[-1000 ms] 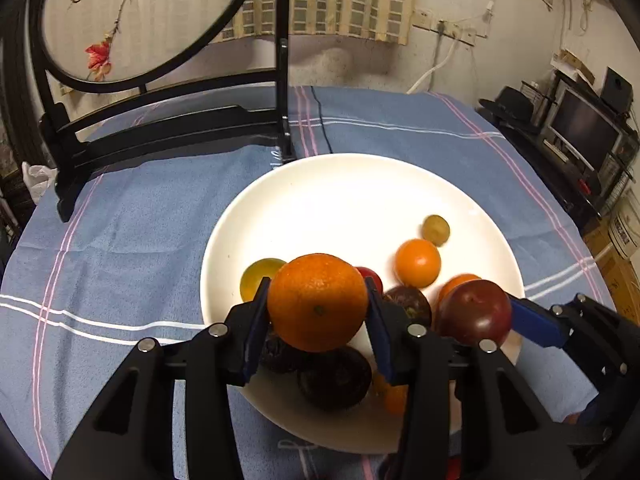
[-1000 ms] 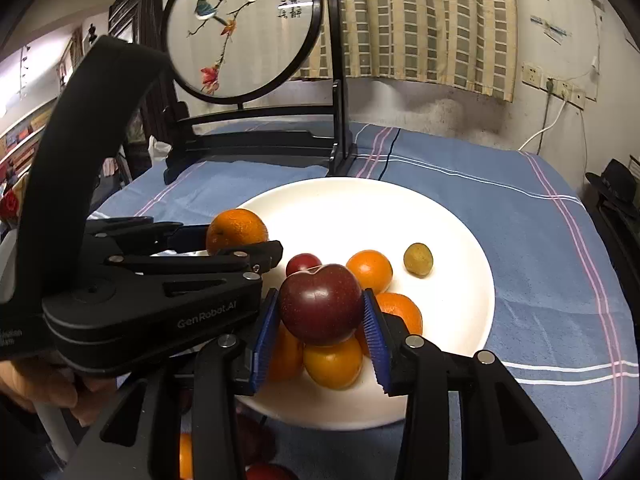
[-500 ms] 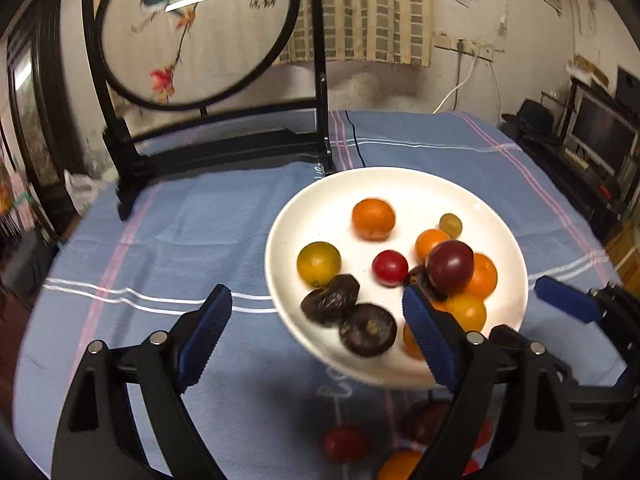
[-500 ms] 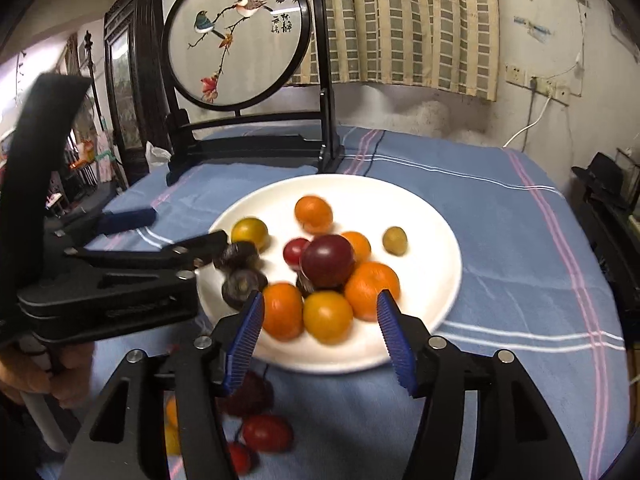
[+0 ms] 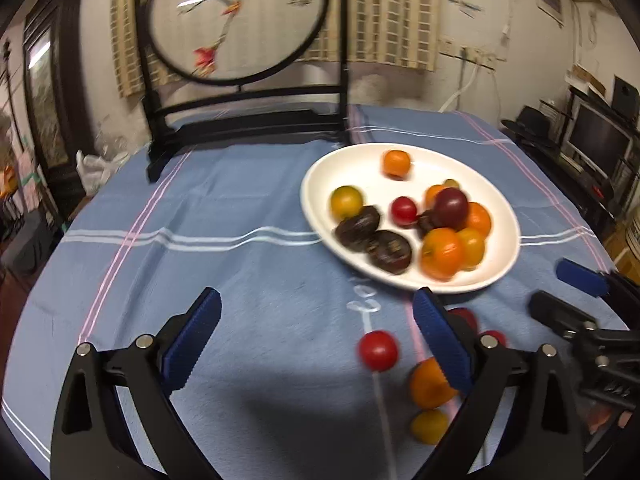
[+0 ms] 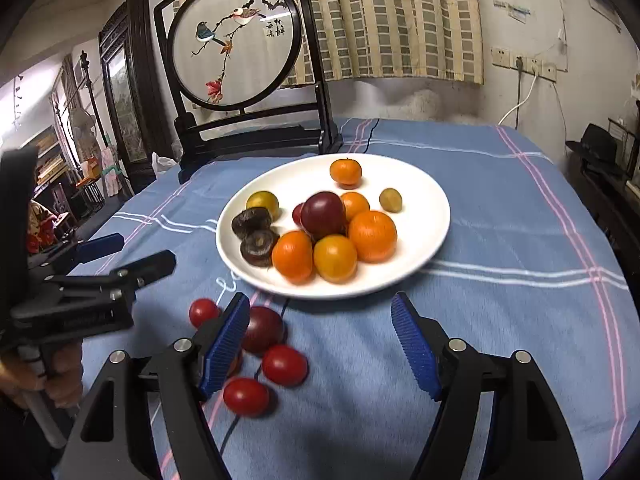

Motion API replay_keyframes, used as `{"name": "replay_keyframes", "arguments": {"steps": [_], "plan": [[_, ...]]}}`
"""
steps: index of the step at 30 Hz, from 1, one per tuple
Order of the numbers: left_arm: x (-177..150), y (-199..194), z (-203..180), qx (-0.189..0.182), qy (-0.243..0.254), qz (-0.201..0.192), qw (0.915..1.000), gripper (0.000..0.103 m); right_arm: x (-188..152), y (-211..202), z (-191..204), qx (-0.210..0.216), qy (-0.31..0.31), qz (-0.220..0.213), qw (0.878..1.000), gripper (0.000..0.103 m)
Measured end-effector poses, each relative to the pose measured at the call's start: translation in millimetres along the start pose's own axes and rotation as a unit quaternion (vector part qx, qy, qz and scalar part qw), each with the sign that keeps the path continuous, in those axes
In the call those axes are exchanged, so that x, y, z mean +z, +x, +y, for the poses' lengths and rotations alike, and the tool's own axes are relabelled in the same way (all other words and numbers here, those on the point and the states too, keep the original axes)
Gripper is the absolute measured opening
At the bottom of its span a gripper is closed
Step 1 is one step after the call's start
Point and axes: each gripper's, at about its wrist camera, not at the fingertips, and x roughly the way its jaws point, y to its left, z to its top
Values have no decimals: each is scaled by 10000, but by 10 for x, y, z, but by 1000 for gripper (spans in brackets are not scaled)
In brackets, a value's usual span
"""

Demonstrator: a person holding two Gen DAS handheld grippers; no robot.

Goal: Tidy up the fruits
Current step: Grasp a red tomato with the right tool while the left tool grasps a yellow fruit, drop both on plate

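Note:
A white plate point(image 6: 424, 200) point(image 5: 500, 248) on the blue cloth holds several fruits: oranges point(image 6: 372, 235), a dark red plum point(image 6: 323, 215), dark wrinkled fruits point(image 6: 259, 247) and small tomatoes. Loose fruits lie on the cloth in front of the plate: red tomatoes point(image 6: 285, 365) point(image 5: 378, 350), a dark plum point(image 6: 264, 329), an orange point(image 5: 430, 385) and a yellow fruit point(image 5: 429, 426). My left gripper point(image 5: 316, 344) is open and empty, back from the plate. My right gripper point(image 6: 322, 346) is open and empty, just before the plate's near rim.
A black-framed round embroidered screen point(image 6: 236, 40) stands at the table's far side behind the plate. The blue cloth point(image 5: 200, 240) covers the round table. Furniture and a monitor point(image 5: 596, 140) stand off to the right.
Both grippers let go of their fruit onto the plate, the left an orange and the right a dark plum. Both opened and pulled back from the plate.

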Motion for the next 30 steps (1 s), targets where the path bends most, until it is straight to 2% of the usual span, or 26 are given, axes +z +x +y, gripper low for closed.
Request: {"name": "replay_keyframes", "arguments": {"steps": [4, 8, 11, 15, 17, 19, 21, 24, 25, 26, 27, 30], "plan": [[-76, 153, 171, 216, -82, 189, 9996, 95, -68, 5, 25, 120, -151, 208, 9996, 74], [-87, 263, 274, 177, -260, 424, 9986, 95, -106, -22, 181, 263, -534, 387, 9975, 74], [-90, 274, 305, 173, -299, 458, 9984, 95, -201, -9, 313, 336, -810, 674, 9939, 73], [-100, 261, 299, 138, -279, 472, 9984, 95, -357, 77, 454, 396, -1173, 1101, 9862, 58], [-106, 273, 299, 119, -285, 514, 9982, 95, -387, 133, 480, 387, -1198, 1224, 9845, 53], [-110, 287, 288, 30, -306, 591, 9978, 95, -417, 179, 489, 399, -1148, 1294, 9841, 53], [-115, 283, 274, -97, -321, 640, 9974, 95, -438, 214, 507, 428, -1093, 1300, 9845, 53], [-124, 268, 230, -91, -233, 611, 9978, 95, -471, 255, 548, 435, -1063, 1253, 9854, 52], [-128, 267, 221, -85, -211, 608, 9979, 95, -480, 255, 575, 389, -1113, 1199, 9858, 49], [-135, 263, 213, -94, -191, 606, 9979, 95, -482, 263, 579, 350, -1131, 1176, 9860, 37], [-138, 260, 205, -121, -182, 608, 9979, 95, -472, 263, 573, 333, -1122, 1159, 9863, 31], [-143, 245, 187, -218, -166, 603, 9978, 95, -439, 236, 509, 389, -977, 1162, 9876, 31]]}}
